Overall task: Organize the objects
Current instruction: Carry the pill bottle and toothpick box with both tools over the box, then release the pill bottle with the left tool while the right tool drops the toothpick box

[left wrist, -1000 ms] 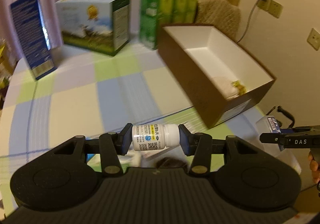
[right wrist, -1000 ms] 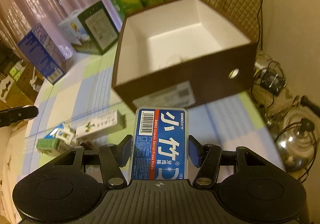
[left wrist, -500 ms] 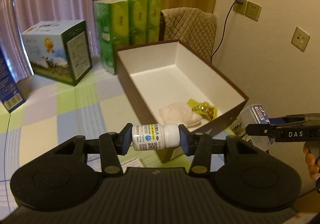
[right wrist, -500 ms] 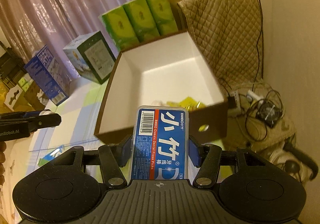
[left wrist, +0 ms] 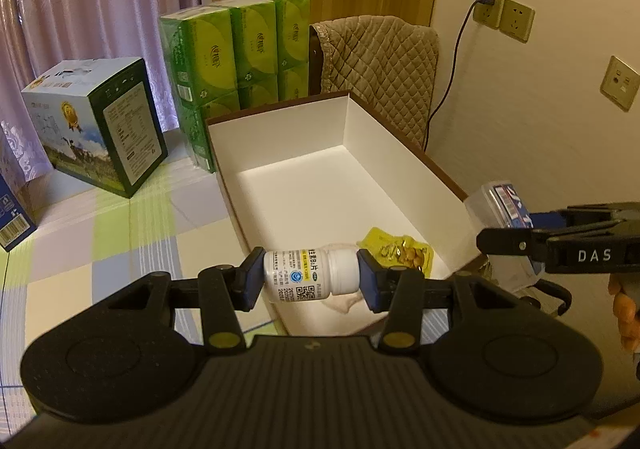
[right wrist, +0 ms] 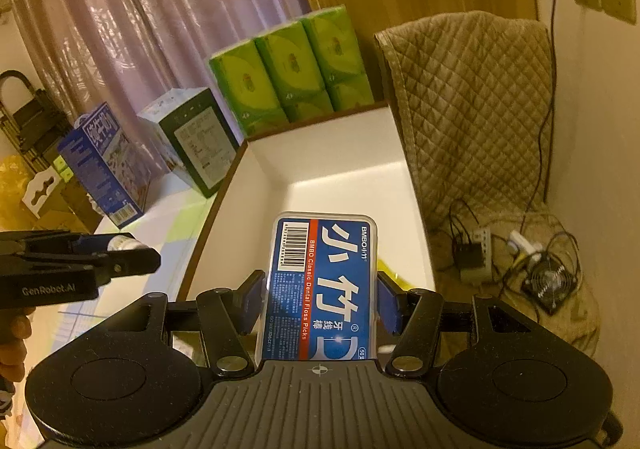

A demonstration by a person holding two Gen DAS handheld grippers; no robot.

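A white pill bottle [left wrist: 310,276] is clamped sideways between the pads of the left gripper [left wrist: 311,277], held over the near end of the open box [left wrist: 280,137]. Just ahead of it, inside the box, a yellow packet [left wrist: 400,251] and a pale cloth [left wrist: 344,299] are seen on the floor. A blue floss-pick case [right wrist: 324,289] is gripped upright in the right gripper [right wrist: 320,299], also above the box. Green tissue packs [left wrist: 236,49] are stacked beyond the box's far wall.
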